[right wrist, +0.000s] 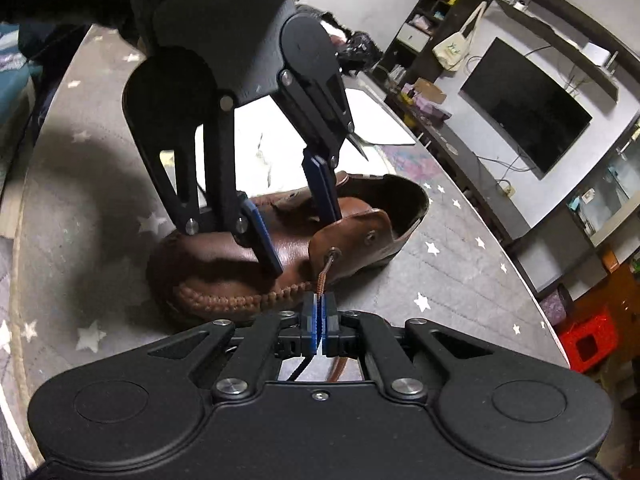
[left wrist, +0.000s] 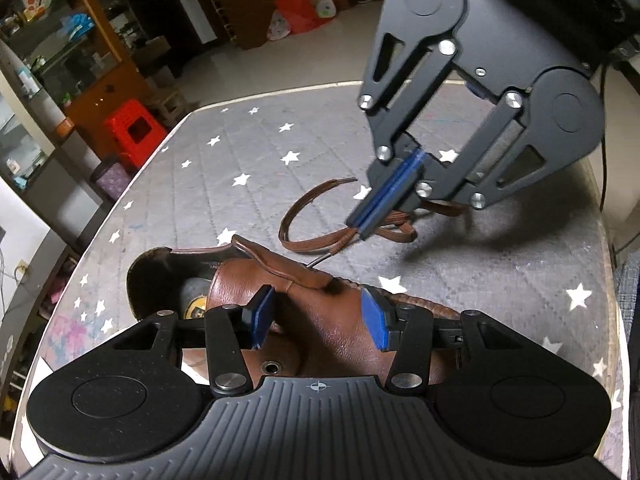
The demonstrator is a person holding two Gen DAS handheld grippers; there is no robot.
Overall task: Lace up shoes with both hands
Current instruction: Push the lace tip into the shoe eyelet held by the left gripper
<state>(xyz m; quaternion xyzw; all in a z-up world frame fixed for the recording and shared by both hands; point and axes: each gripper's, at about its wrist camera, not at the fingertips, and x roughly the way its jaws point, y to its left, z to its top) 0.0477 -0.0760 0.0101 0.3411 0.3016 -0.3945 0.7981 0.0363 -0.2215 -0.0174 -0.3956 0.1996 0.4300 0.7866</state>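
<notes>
A home, plainly a living room. Flat television [right wrist: 524,106] mounted on the wall above a long low cabinet [right wrist: 460,152], cables trailing beneath. Open shelving [right wrist: 436,4] with a cloth tote bag [right wrist: 454,50] hanging off it. Glass-fronted wooden cupboard [left wrist: 60,52] crammed with household bits, red plastic stool [left wrist: 134,132] on pale tiled floor [left wrist: 248,68], folded children's play tent [left wrist: 300,10] against the far wall. Star-printed grey quilted cover [left wrist: 256,168] over the counter.

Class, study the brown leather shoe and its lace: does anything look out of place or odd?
Yes. The brown leather shoe is barely laced: the brown flat lace passes one eyelet, while the next eyelet sits empty. Its slack sprawls in loose loops over the grey star-patterned cloth.
</notes>
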